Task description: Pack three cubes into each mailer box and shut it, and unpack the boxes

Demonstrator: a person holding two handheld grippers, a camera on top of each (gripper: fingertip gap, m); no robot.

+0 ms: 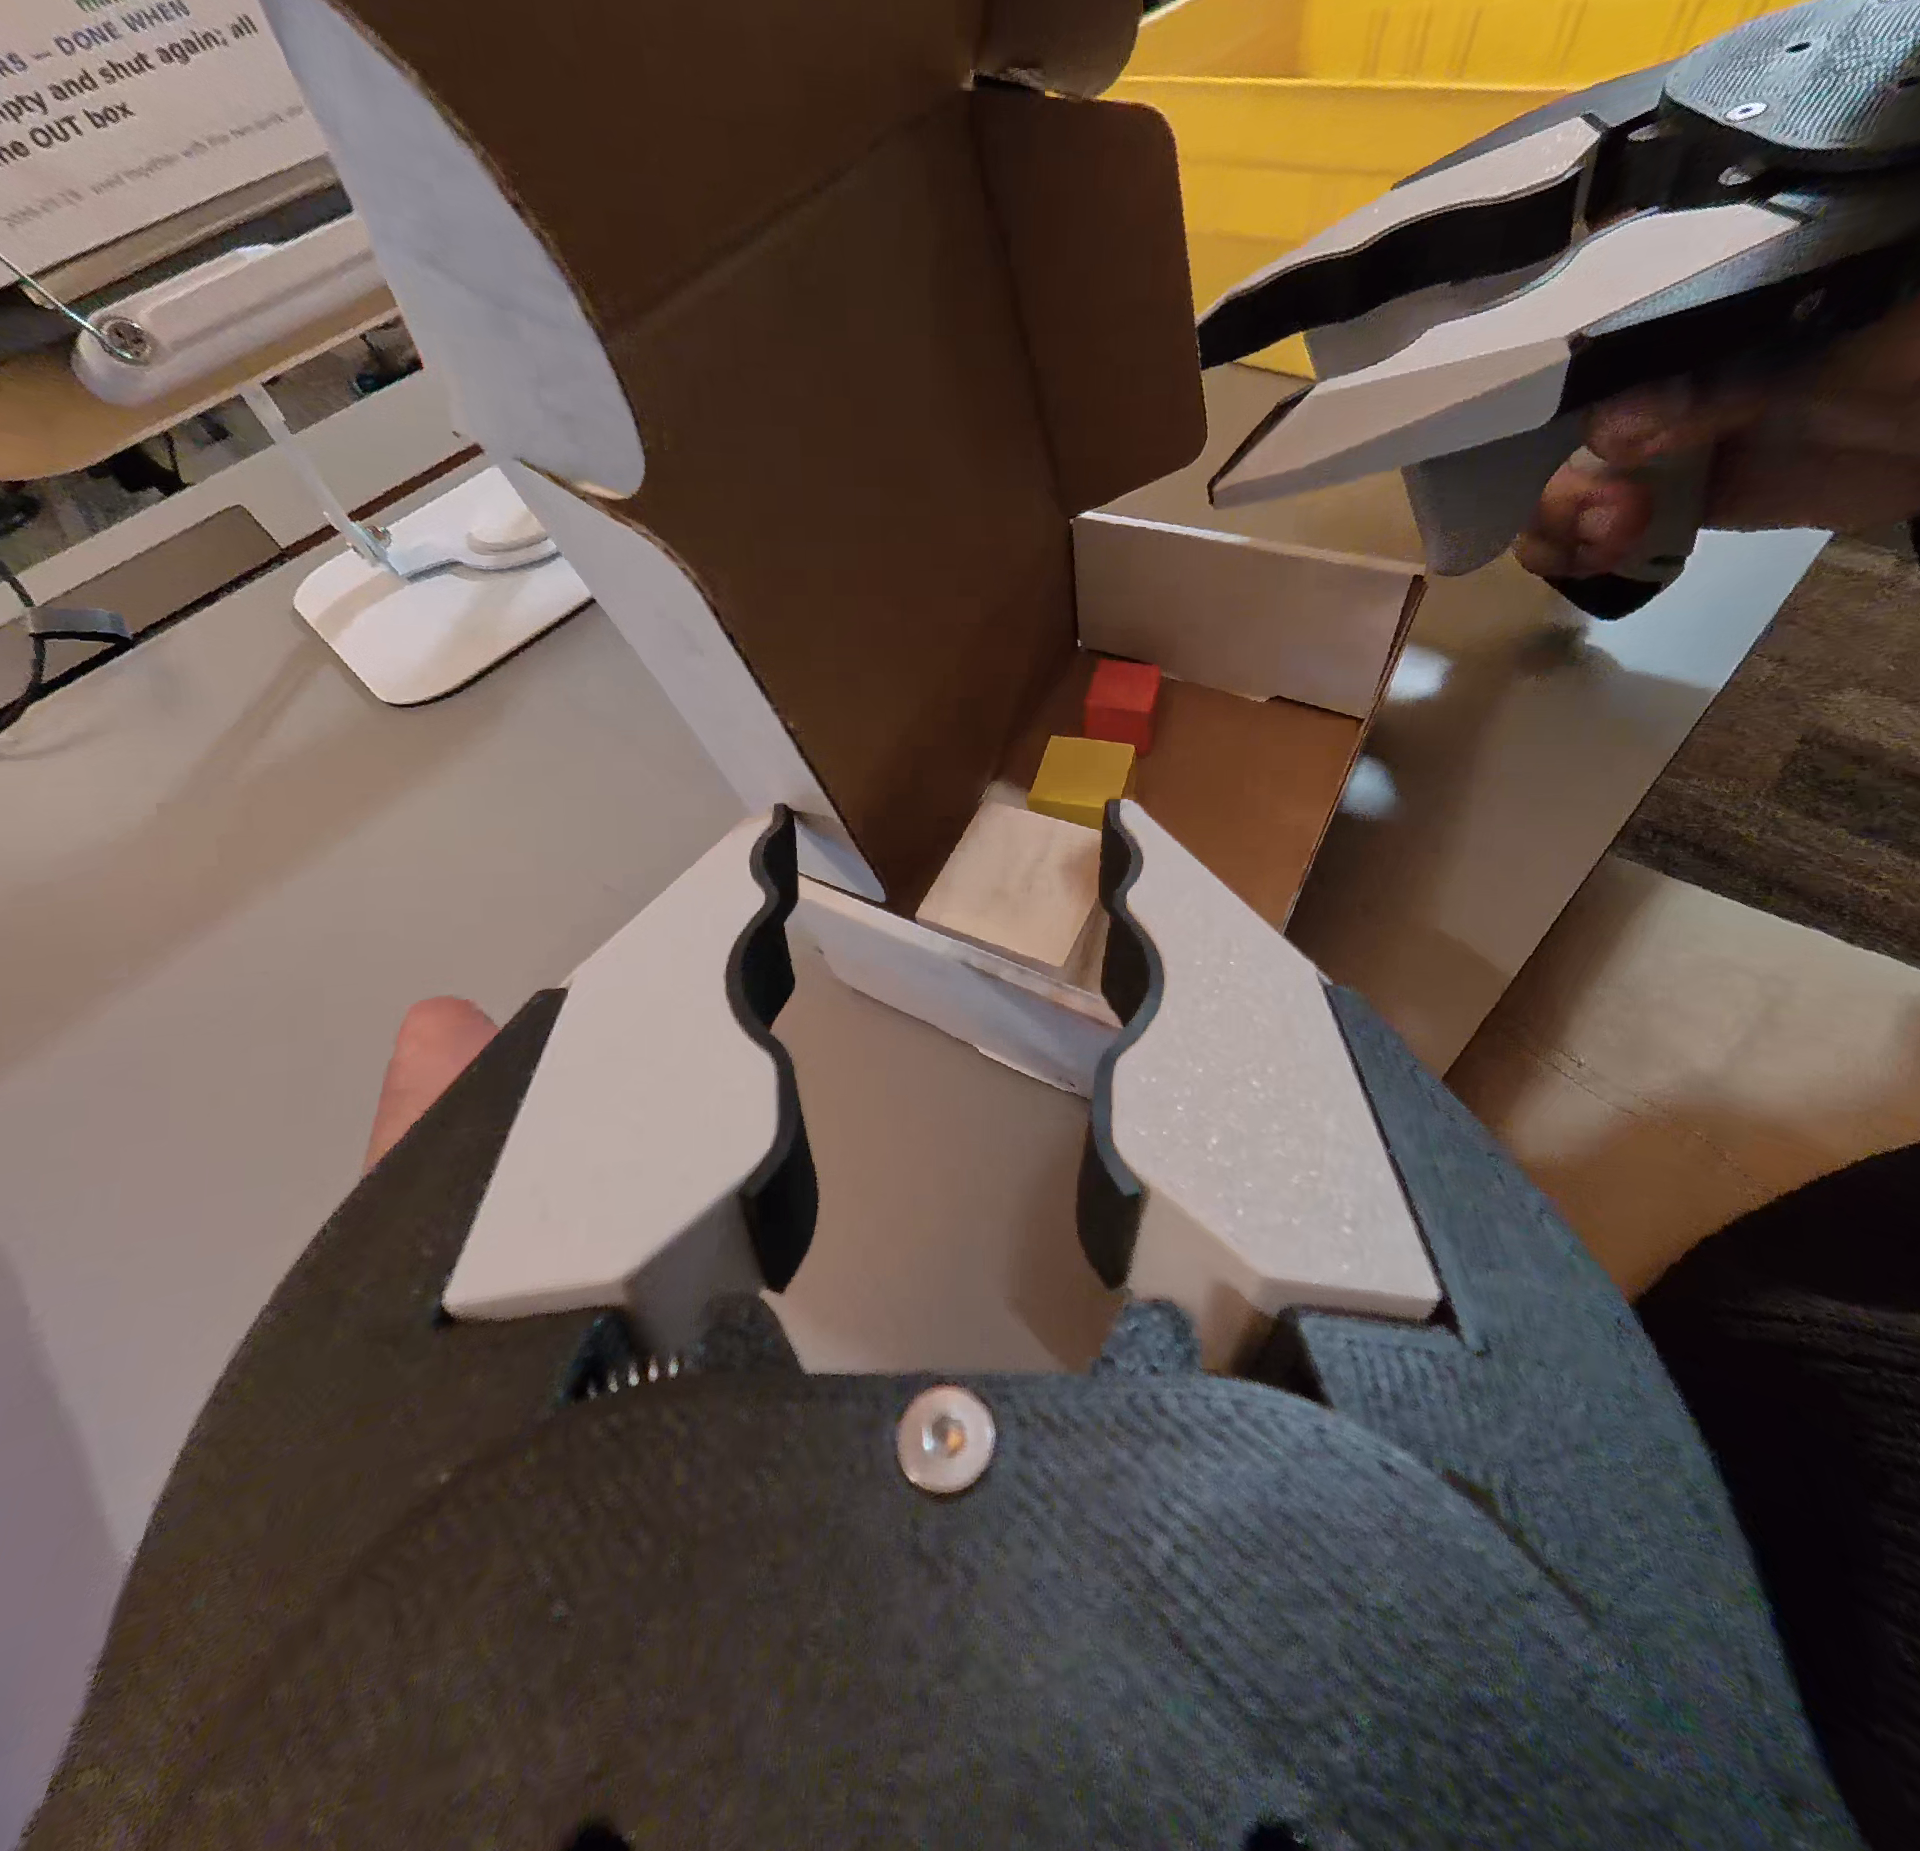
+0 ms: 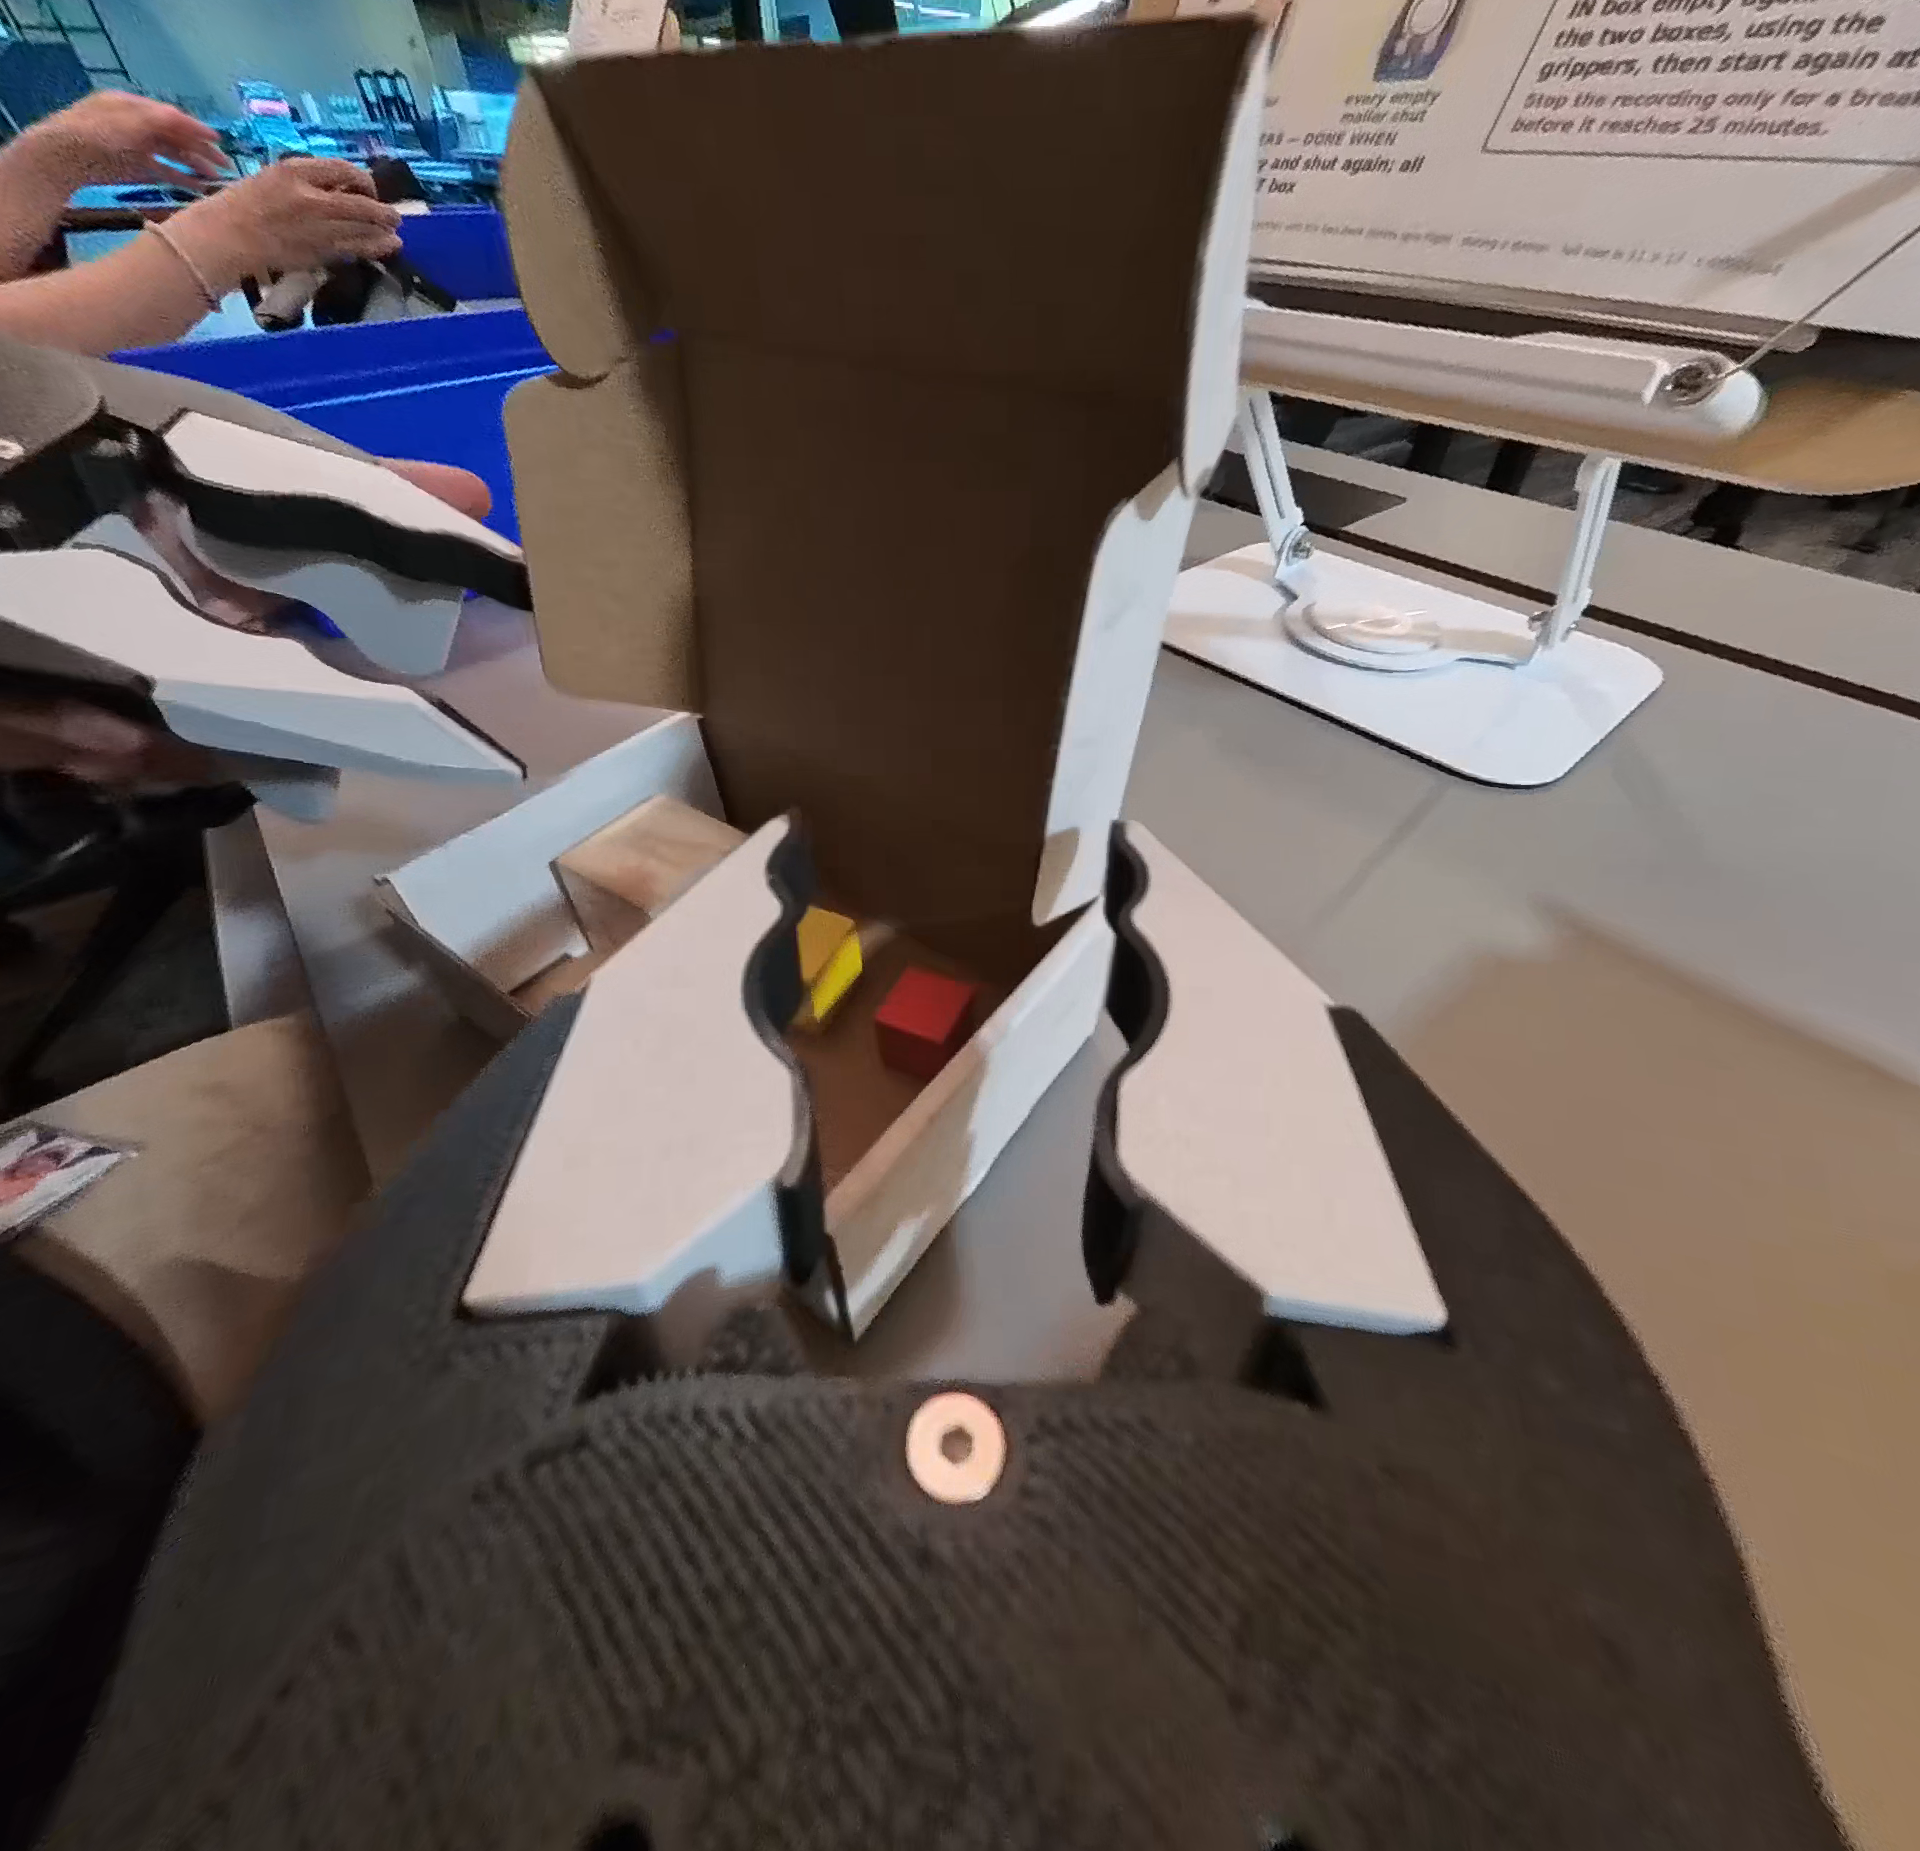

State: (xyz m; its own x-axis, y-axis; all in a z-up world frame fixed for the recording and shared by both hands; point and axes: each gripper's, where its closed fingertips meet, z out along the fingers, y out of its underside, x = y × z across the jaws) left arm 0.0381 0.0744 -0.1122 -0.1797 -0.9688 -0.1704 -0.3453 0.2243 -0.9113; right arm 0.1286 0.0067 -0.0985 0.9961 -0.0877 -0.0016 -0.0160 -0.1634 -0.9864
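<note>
Inside the mailer box (image 1: 1226, 596) sit three cubes; both grippers (image 1: 945, 856) (image 2: 951, 866) gape empty, so fold the lid (image 1: 883, 399) down squarely.

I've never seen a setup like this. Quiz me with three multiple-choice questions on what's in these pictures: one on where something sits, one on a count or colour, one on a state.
1. Where is the red cube?
A. On the table outside the box
B. Inside the mailer box, toward its far end in the left wrist view
C. Held between fingers

2. How many cubes lie in the box?
A. One
B. Two
C. Three

3. How is the box lid?
A. Standing open
B. Folded shut
C. Torn off

Answers:
1 B: it rests on the brown floor beyond the yellow cube.
2 C: red, yellow and a plain wooden cube show.
3 A: the lid rises upright, and the left gripper and right gripper are both open and empty.
</note>
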